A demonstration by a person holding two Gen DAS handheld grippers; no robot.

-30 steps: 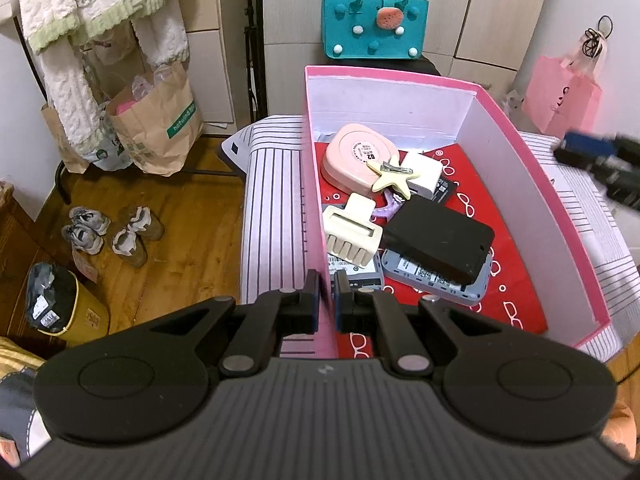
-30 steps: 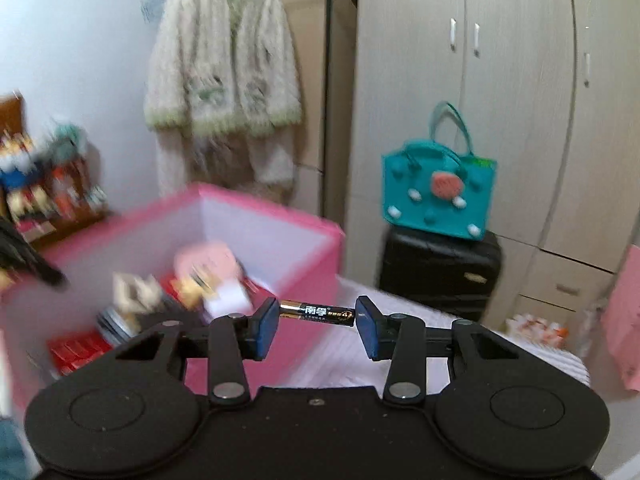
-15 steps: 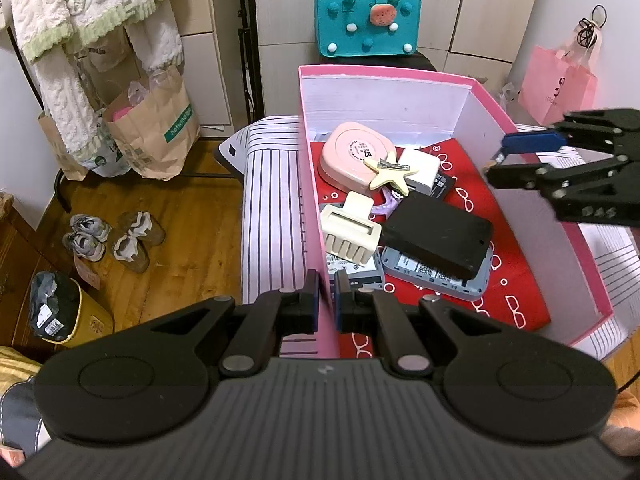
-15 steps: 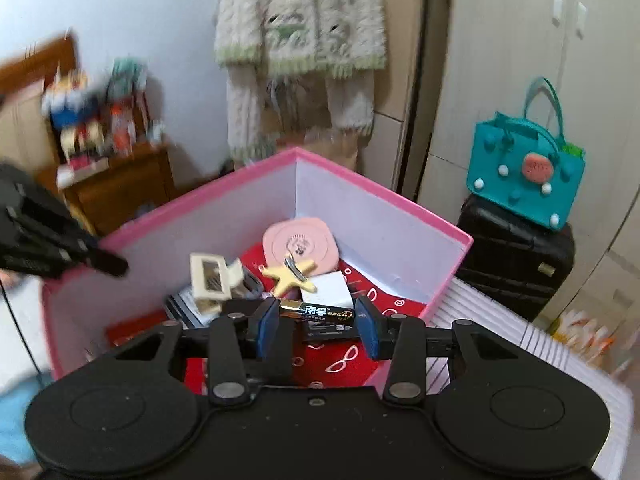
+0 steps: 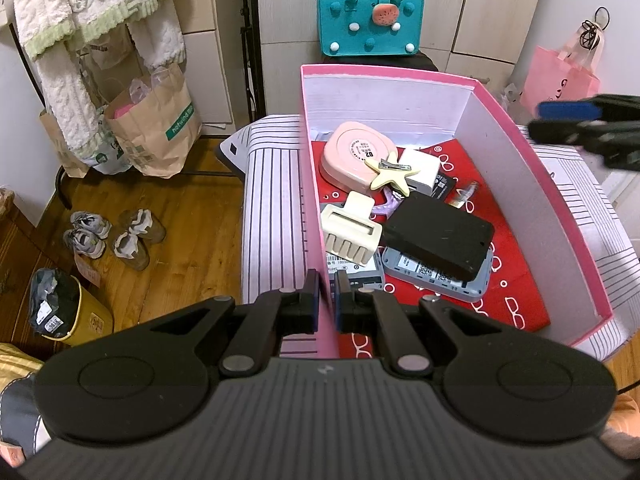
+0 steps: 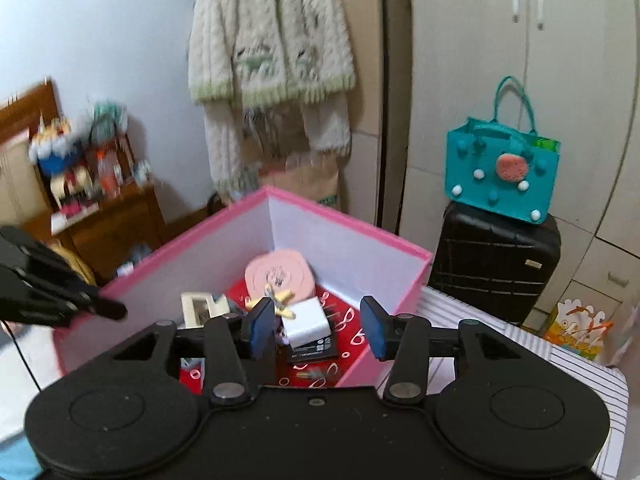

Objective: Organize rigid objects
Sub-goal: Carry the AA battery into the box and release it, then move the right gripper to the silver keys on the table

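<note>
Visibly, pink case (image 5: 355, 153) marked "02", in box (image 5: 516, 148)

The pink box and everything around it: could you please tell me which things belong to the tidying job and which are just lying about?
Part of the job:
pink box
battery dropped inside
cream hair claw
star clip
black power bank
left gripper gripping the box wall
right gripper, open

Just lying about:
teal bag
black suitcase
shoes

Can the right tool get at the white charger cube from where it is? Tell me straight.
Probably yes. The right tool is open and empty above the pink box, which has no lid; the white charger cube lies just ahead, with only the star hair clip overlapping its edge.
</note>
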